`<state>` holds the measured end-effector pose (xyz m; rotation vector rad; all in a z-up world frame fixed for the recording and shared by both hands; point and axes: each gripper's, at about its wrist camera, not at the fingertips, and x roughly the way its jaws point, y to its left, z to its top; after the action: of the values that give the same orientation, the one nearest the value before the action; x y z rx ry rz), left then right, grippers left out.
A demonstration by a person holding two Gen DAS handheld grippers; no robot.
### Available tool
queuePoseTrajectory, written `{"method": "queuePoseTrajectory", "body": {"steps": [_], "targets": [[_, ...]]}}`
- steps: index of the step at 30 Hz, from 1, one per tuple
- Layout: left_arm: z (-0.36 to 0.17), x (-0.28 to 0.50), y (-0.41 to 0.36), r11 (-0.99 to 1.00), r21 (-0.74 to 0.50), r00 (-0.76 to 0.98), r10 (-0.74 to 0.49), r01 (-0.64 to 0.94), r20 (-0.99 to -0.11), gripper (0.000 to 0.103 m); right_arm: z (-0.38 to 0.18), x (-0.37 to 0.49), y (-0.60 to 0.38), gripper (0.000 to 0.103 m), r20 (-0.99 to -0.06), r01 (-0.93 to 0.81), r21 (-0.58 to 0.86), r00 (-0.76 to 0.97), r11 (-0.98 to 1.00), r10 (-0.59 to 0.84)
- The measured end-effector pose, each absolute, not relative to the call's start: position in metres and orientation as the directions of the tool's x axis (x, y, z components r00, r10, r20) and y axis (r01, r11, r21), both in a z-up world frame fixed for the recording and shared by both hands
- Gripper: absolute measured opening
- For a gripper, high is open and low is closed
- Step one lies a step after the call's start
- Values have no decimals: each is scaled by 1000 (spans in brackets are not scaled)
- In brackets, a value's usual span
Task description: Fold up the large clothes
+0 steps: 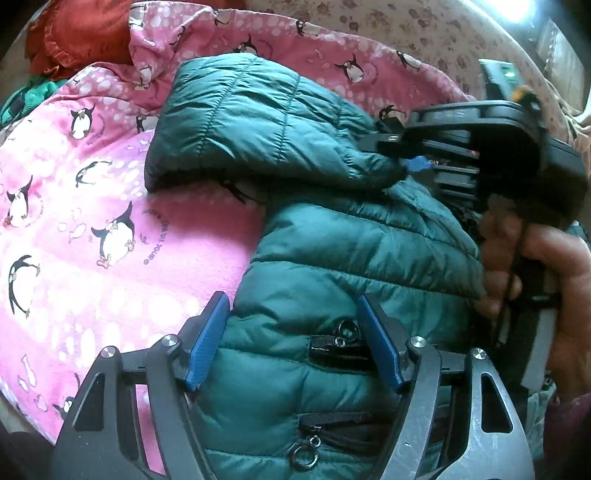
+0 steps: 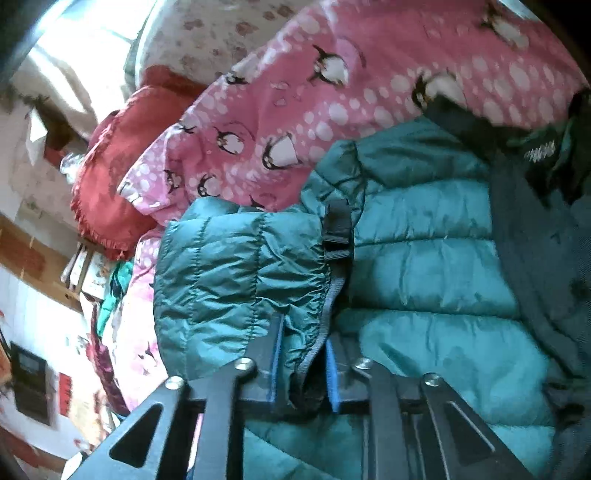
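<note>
A teal quilted puffer jacket (image 1: 325, 236) lies on a pink penguin-print blanket (image 1: 92, 206). My left gripper (image 1: 291, 332) is open, its blue pads standing either side of the jacket's body by a black zip pocket (image 1: 336, 347). My right gripper (image 2: 304, 354) is shut on the edge of the jacket's hood (image 2: 236, 280), which is folded over the jacket body (image 2: 436, 266). The right gripper also shows in the left wrist view (image 1: 413, 162), gripping the hood (image 1: 251, 122) at the right, with the holding hand (image 1: 546, 273) below it.
A red frilled cushion (image 2: 114, 177) lies beyond the blanket (image 2: 332, 92), also in the left wrist view (image 1: 77, 33). A floral bedsheet (image 1: 406, 26) covers the far side. Green fabric (image 1: 26, 99) lies at the left edge. Shelves and wall items (image 2: 33, 384) stand beside the bed.
</note>
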<state>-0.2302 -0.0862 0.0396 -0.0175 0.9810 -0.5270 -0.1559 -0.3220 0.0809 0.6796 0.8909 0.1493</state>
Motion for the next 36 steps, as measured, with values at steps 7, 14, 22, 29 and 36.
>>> {"method": "queuePoseTrajectory", "body": {"steps": [7,14,22,29,36], "targets": [[47,-235,-87,882,-230,457,-418,411,-785,72,110,-187,-337,12,-651,151,535,701,831,292],[63,-245,-88,877,-226,488,-432,425,-759,72,126,-225,-375,3,-662,249,465,735,850,147],[62,-255,-99,872,-212,490,-433,442,-757,72,123,-260,-410,3,-671,263,537,709,801,218],[67,-249,-101,871,-218,489,-436,440,-755,72,105,-247,-385,70,-647,216,614,689,759,327],[81,-207,-115,876,-196,505,-422,440,-753,72,92,-236,-373,70,-597,213,706,692,676,406]]}}
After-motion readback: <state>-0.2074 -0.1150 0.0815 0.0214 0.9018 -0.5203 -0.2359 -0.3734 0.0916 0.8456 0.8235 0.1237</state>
